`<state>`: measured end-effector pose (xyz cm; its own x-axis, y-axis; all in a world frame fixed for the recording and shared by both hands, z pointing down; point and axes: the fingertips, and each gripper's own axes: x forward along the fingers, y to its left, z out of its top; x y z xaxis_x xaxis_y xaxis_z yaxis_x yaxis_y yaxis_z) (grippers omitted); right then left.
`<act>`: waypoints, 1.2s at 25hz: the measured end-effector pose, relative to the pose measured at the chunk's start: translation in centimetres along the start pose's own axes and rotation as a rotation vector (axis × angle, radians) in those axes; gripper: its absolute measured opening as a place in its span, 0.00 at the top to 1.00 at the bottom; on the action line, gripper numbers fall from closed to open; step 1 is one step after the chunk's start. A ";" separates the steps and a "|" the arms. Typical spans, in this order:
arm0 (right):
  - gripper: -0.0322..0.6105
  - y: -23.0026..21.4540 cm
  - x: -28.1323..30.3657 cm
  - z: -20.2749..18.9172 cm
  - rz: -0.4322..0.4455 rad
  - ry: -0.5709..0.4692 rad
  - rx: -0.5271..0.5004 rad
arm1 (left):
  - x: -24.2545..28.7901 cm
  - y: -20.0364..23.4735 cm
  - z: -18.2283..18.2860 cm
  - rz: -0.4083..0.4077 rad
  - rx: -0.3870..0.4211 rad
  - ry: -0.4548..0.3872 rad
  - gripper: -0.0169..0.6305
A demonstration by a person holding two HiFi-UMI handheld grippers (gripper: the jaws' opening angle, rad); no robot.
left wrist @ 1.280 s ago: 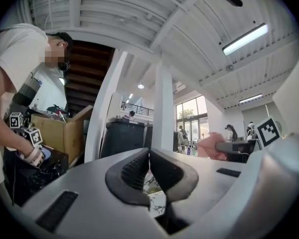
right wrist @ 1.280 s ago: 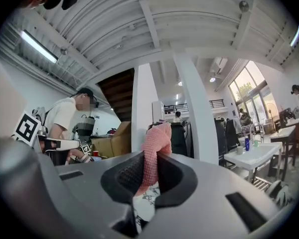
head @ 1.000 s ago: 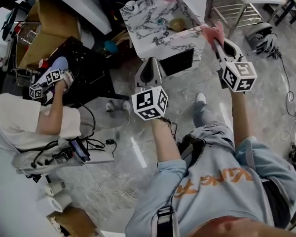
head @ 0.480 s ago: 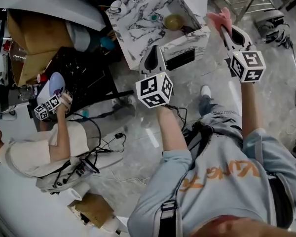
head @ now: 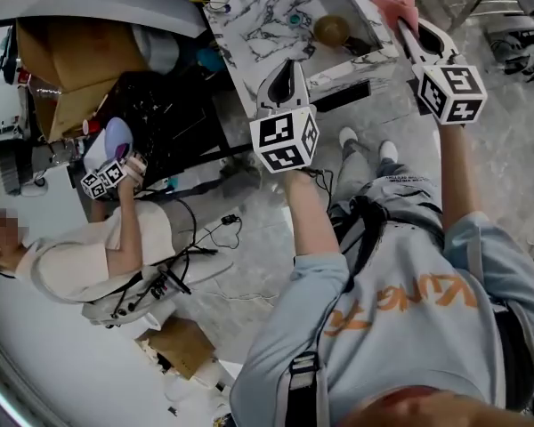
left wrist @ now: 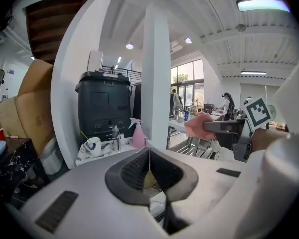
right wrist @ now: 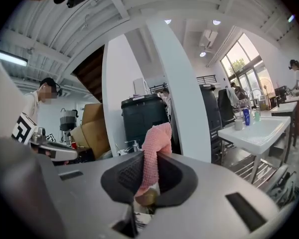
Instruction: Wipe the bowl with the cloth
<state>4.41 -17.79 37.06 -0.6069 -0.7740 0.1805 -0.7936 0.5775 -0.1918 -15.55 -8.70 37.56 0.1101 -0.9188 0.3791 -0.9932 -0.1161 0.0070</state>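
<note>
1. Pink cloth in tow, we've swung in toward the marble counter over the last second. The bowl sitting on it is now just ahead of us. Our guess is the wiping hasn't started and we're only arriving.
2. Right tongs are clamped on the cloth, which sticks up between them.
3. Left tongs are closed tight with nothing in them, pointing at the counter near the bowl.

Orange lettering on the chest of your grey sweatshirt, upside down in the head view: too distorted to read. No other text is legible.
</note>
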 end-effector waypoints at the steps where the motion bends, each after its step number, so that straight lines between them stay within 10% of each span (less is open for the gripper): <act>1: 0.87 0.1 0.5 -0.2 0.001 0.001 0.006 | 0.3 0.4 -0.2 -0.002 0.008 0.012 0.93; 30: 0.87 -6.9 10.8 -7.7 -0.280 0.206 0.072 | 21.8 7.5 -13.0 -0.278 0.044 0.427 0.93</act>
<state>2.98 -28.18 47.75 -0.3681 -0.8271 0.4247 -0.9298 0.3249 -0.1733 -21.12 -24.73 57.91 0.3355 -0.6160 0.7127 -0.9252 -0.3580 0.1260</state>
